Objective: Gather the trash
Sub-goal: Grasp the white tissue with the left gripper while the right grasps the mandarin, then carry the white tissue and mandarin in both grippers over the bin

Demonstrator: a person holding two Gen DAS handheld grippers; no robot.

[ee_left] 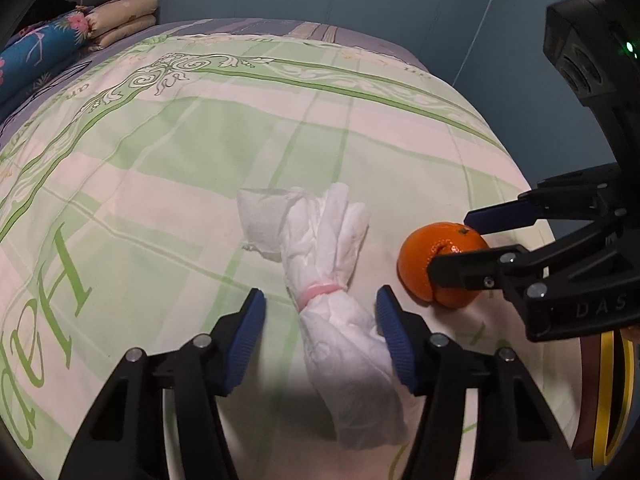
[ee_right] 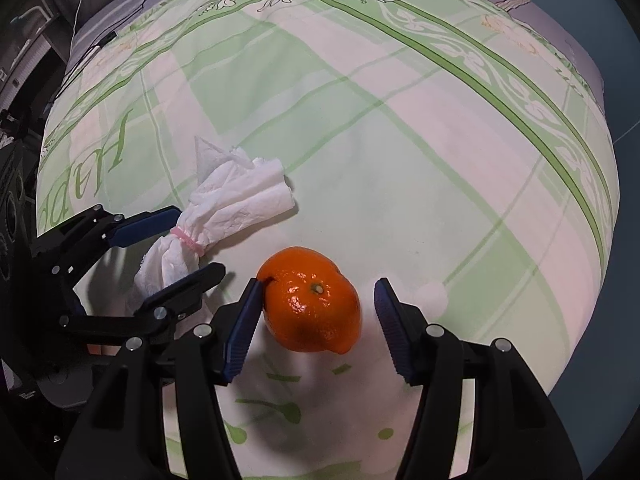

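**A:** Looking along the left gripper (ee_left: 320, 300), I see the tissue bundle (ee_left: 332, 256) lying lengthwise between its blue pads (ee_left: 394, 336). The right-hand pad touches the paper and the left-hand one stands clear, so the jaws are released, not clamped.

**B:** From the right wrist, that bundle runs slantwise, and its pink band (ee_right: 188, 242) sits just beyond the fingers. This view also shows the mandarin (ee_right: 312, 304) from above, stem up, between the right gripper's (ee_right: 318, 284) pads.

**A:** Gripped?

**B:** No. One pad touches the peel and the other stands off with bedspread showing between, so those jaws are slack as well. A split in the peel shows beside the touching pad.

**A:** My side only has the fruit half hidden behind a black finger. It does show how close it lies to the bedspread's (ee_left: 180, 152) right edge, where the cloth curves down against the blue wall (ee_left: 480, 60).

**B:** And the near edge?

**A:** The bundle's tail reaches toward it, under the camera. Both pieces lie near the near right corner, just beside each other but apart.

**B:** Beyond them the cover lies flat and bare all the way back.

**A:** At the far left corner I have folded quilts (ee_left: 120, 16), well apart from everything.

**B:** Those are out of my view. I get a thin cable (ee_right: 80, 4) hanging off the far left edge.
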